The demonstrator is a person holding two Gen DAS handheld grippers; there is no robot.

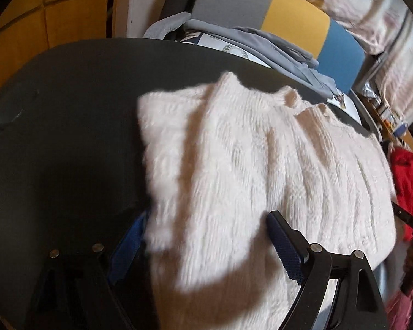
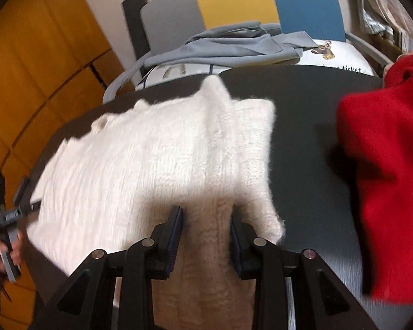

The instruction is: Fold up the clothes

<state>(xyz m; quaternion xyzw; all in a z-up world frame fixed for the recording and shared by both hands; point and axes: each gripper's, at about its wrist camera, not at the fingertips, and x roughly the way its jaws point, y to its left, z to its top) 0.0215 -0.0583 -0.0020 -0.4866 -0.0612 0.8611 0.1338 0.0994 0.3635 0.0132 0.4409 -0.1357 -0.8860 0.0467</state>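
A white fluffy knit sweater (image 1: 247,165) lies spread on the black table (image 1: 68,137), one side folded over the middle. My left gripper (image 1: 208,216) hovers open and wide over the sweater's near edge, its blue pads (image 1: 285,250) off the knit. In the right wrist view the same sweater (image 2: 151,159) runs leftward. My right gripper (image 2: 206,216) is partly open over the folded side, with cloth lying between the fingers and no pinch visible. At the left edge of that view a hand (image 2: 5,250) holds the left gripper (image 2: 9,189).
A red garment (image 2: 385,165) lies on the table's right side, also seen as red cloth (image 1: 407,176). Behind the table stands a chair (image 2: 234,2) with a grey, yellow and blue back, holding a grey garment (image 2: 228,46) on a printed white cushion (image 2: 336,57). Orange-brown panels (image 2: 41,82) lie to the left.
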